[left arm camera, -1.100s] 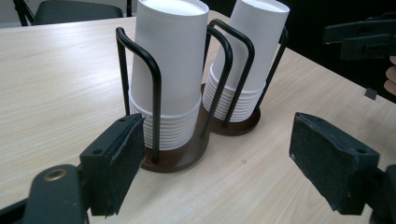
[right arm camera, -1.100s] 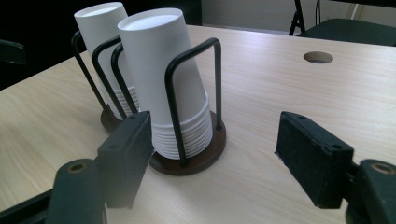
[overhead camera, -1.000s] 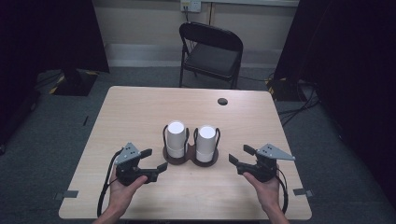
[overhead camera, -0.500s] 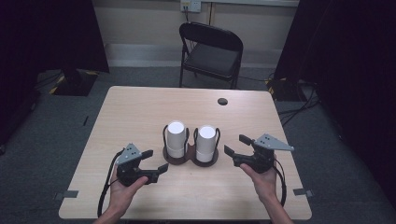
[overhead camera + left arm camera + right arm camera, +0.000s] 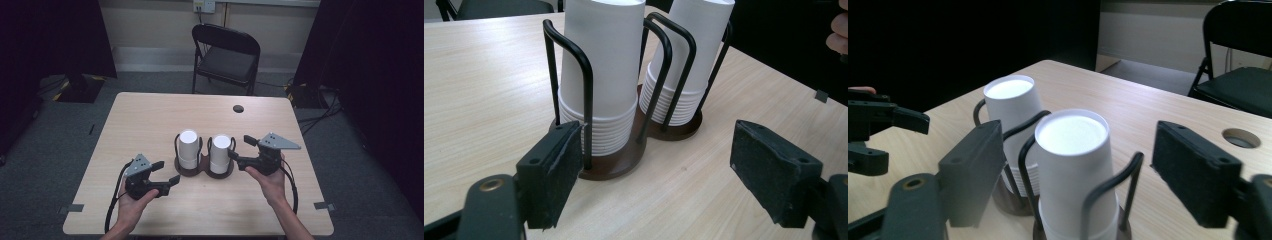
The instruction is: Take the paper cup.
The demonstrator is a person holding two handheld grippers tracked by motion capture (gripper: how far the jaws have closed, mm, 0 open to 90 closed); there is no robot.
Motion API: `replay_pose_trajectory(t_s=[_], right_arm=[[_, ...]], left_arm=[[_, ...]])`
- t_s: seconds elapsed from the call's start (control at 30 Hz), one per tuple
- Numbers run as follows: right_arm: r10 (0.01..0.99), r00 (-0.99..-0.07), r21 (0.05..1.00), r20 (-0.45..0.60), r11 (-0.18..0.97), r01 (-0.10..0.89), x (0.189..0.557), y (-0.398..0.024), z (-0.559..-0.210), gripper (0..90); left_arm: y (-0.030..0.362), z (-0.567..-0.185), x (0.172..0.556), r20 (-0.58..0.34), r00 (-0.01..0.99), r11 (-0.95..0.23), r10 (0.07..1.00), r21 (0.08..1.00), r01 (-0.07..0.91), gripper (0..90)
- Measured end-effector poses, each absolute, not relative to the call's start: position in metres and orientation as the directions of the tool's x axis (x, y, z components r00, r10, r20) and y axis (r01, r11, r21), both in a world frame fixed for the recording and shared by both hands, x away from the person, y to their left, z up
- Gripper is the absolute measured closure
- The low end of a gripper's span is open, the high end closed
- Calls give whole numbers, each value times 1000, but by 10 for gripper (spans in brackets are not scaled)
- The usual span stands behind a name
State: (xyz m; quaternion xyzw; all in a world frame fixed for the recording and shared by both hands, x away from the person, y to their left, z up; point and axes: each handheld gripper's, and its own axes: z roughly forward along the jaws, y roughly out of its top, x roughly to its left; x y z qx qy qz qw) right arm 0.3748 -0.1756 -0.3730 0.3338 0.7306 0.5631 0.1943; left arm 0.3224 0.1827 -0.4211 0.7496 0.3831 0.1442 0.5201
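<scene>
Two stacks of upturned white paper cups stand mid-table in a black wire holder [image 5: 202, 170] with a brown base. In the high view these are the left stack [image 5: 189, 147] and the right stack [image 5: 220, 152]. My left gripper [image 5: 168, 171] rests open near the front left and points at the holder [image 5: 624, 160], a short way from it. My right gripper [image 5: 240, 147] hovers open just right of the right stack. Its jaws have just been opening and grip nothing. The near stack [image 5: 1070, 165] stands just ahead of its jaws, with the far stack [image 5: 1010, 105] behind.
A round cable hole [image 5: 238, 108] lies in the tabletop at the back right. A black folding chair [image 5: 227, 52] stands behind the table. Dark curtains flank both sides. Tape marks [image 5: 75, 208] sit near the front corners.
The right gripper has risen and moved in towards the right cup stack. The left gripper has stayed put.
</scene>
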Motion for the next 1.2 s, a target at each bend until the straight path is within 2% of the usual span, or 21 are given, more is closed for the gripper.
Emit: replay_pose_trajectory(t_s=[0.33,0.7,1.2], right_arm=[[688,-722,950,74,171,261,391,-158,-373,261],[683,-726,943,76,187,275,413,-149,-381,214],[670,-739,929,75,223,296,421,-139,-396,214]], left_arm=[[182,-421,322,-180,665,-165,725,892,421,214],[182,-422,323,-187,657,-163,731,886,433,219],[183,-422,323,-190,659,-162,728,886,435,218]])
